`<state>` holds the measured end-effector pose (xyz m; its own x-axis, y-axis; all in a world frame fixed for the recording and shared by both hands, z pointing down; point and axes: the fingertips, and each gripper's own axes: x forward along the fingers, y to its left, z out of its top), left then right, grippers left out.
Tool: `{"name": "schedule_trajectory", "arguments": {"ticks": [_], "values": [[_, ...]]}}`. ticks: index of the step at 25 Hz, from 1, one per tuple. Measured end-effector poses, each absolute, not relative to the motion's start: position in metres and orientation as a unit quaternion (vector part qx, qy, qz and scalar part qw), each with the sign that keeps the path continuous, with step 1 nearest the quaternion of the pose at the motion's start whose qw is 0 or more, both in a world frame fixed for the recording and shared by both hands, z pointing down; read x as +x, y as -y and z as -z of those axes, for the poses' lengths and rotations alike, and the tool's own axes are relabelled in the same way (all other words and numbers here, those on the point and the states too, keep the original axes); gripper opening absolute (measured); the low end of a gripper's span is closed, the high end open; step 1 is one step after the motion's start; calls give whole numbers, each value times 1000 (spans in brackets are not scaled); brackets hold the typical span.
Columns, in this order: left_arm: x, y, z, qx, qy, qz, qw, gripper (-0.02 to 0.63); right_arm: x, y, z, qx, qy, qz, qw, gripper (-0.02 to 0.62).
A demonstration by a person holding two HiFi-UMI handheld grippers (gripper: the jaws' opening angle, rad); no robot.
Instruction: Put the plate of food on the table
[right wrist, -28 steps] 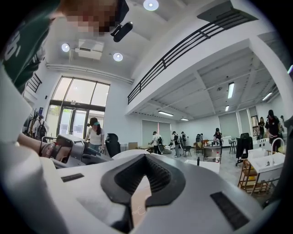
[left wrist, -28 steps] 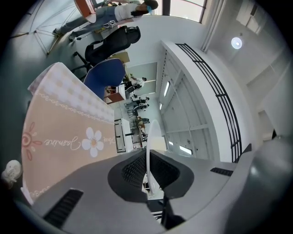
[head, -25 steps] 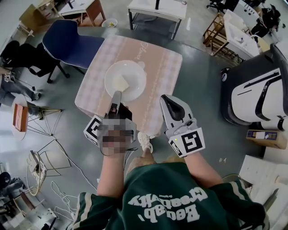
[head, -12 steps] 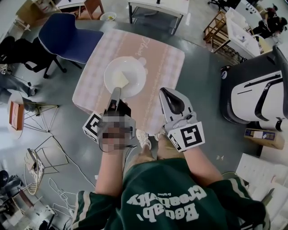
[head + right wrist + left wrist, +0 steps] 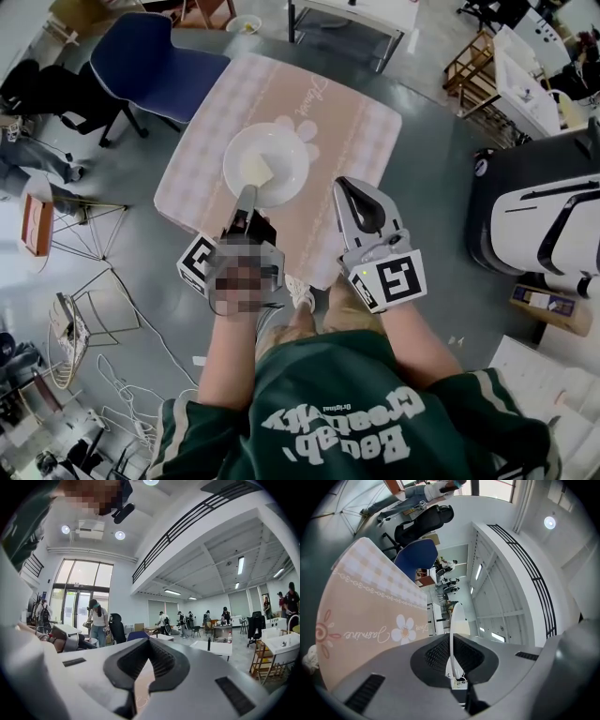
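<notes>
A white plate (image 5: 266, 165) carrying a pale yellow slab of food (image 5: 253, 170) hangs over the near half of the table (image 5: 356, 131), which wears a pink checked cloth. My left gripper (image 5: 247, 199) is shut on the plate's near rim. In the left gripper view the plate (image 5: 452, 634) shows edge-on, pinched between the ribbed pads, with the flowered cloth (image 5: 361, 616) to the left. My right gripper (image 5: 345, 187) is shut on nothing, beside the plate over the table's near right part. Its view (image 5: 140, 667) shows the jaw tips meeting.
A blue chair (image 5: 155, 66) stands at the table's far left corner. A black and white machine (image 5: 544, 216) is to the right, a white table (image 5: 356, 14) beyond, a wire stool (image 5: 89, 230) at left. People stand far off in the hall (image 5: 96, 620).
The head view has shifted a little, with the table sliding right in the picture. The plate stays gripped over the table's near half. Both grippers hold their state.
</notes>
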<state>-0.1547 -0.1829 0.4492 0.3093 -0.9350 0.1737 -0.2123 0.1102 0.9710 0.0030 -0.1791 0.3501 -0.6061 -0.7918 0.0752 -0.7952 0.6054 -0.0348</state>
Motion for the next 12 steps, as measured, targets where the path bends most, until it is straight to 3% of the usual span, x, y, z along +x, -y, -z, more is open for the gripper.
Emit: {"name": "schedule_trajectory", "arguments": {"ticks": [12], "values": [[-149,227,-499,553,526,307,568,21,3,237,-390,411,908,-70,44,14]]}}
